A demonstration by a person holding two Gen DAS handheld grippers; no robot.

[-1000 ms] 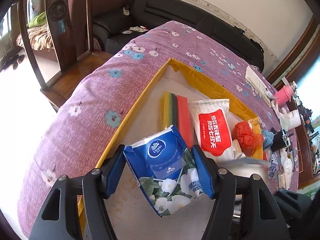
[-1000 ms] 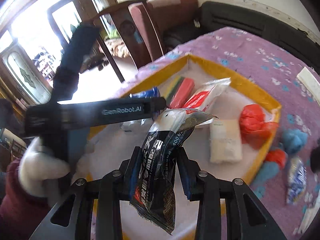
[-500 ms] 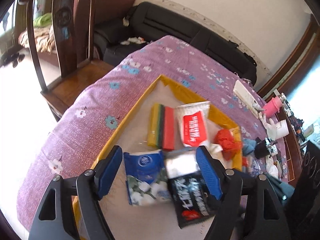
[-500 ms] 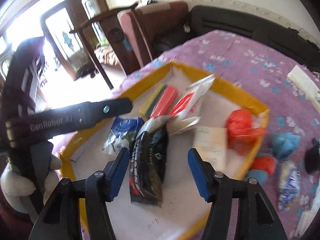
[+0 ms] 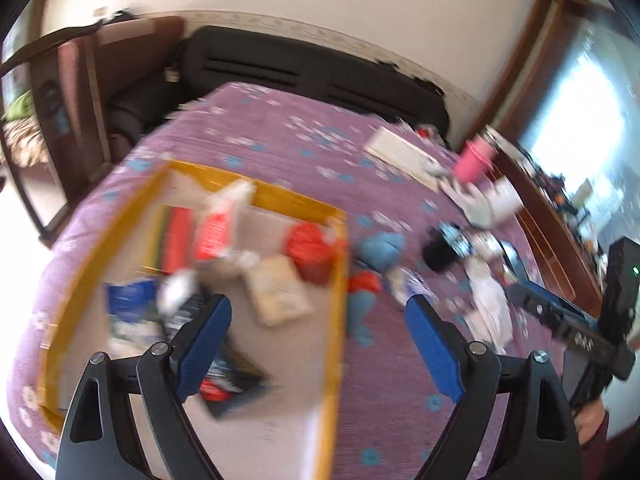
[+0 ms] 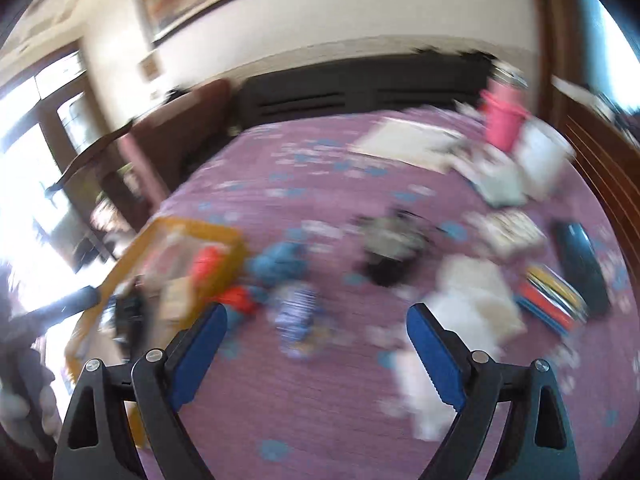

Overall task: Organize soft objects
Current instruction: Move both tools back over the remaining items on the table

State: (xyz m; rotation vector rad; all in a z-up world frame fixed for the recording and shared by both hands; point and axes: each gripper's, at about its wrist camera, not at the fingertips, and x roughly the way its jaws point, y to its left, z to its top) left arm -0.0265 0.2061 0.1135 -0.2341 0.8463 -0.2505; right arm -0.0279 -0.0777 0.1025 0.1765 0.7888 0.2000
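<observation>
The yellow-rimmed tray point(image 5: 338, 264) lies on the purple flowered cloth and holds the blue tissue pack point(image 5: 128, 300), a black snack bag point(image 5: 228, 372), a red-and-white pouch point(image 5: 216, 228), a beige pack point(image 5: 276, 292) and a red bag point(image 5: 308, 246). My left gripper point(image 5: 316, 344) is open and empty above the tray's right rim. Blue soft items point(image 5: 380, 250) lie just outside the rim. My right gripper point(image 6: 316, 352) is open and empty above the cloth, right of the tray point(image 6: 236, 240), near a blue-white patterned pack point(image 6: 298, 312) and blue soft items point(image 6: 280, 262). Both views are blurred.
A pink cup point(image 6: 502, 124), white papers point(image 6: 404, 142), a black item point(image 6: 390, 260), white cloths point(image 6: 472, 304), coloured flat packs point(image 6: 552, 300) and a dark case point(image 6: 580, 260) lie on the cloth. A black sofa point(image 5: 312, 76) and a wooden chair point(image 5: 56, 92) stand beyond.
Both grippers let go: the tissue pack and the black snack bag now lie in the tray. Both grippers have swung right, away from the tray's left part.
</observation>
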